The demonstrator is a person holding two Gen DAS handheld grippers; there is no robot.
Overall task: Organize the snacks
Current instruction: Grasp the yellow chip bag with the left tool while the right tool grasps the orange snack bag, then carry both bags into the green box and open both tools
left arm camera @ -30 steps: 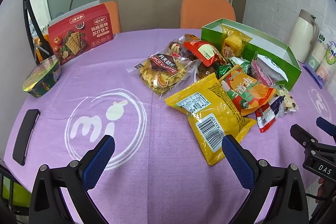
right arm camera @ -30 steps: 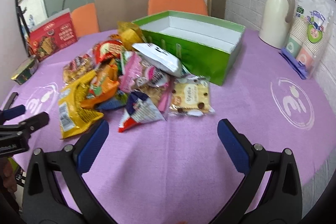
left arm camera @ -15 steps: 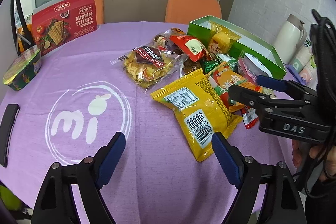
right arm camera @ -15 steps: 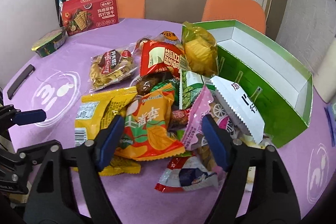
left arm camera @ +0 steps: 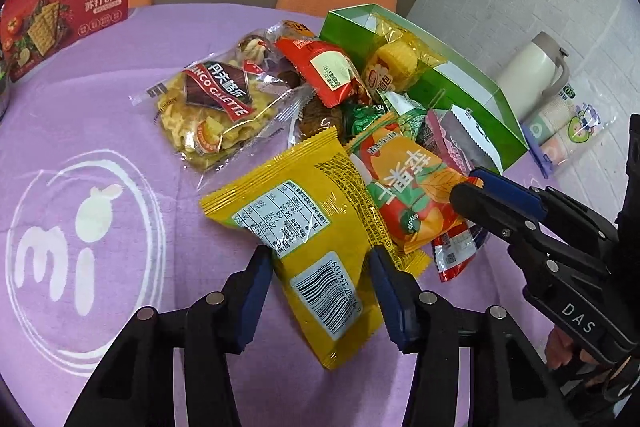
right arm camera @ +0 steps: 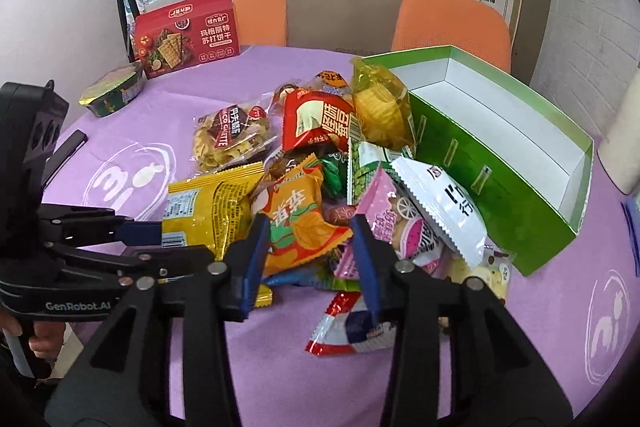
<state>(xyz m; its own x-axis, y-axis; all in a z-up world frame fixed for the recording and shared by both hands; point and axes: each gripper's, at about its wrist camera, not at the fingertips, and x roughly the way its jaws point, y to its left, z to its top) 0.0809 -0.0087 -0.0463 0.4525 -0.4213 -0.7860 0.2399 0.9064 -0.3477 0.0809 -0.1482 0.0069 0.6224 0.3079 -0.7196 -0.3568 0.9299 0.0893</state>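
Observation:
A pile of snack bags lies on the purple tablecloth beside an open green box, also in the left wrist view. My left gripper is open, its fingers on either side of the lower end of a yellow bag, not clamped. My right gripper is open, its fingers on either side of an orange fruit-print bag; that bag also shows in the left wrist view. The box holds nothing that I can see in the right wrist view.
A clear cookie bag, a red bag, a white bag and a pink bag lie in the pile. A red cracker box, a foil bowl, a jug and paper cups ring the table.
Both grippers moved forward and down into the pile and narrowed their opening. The left now straddles the yellow bag; the right straddles the orange bag.

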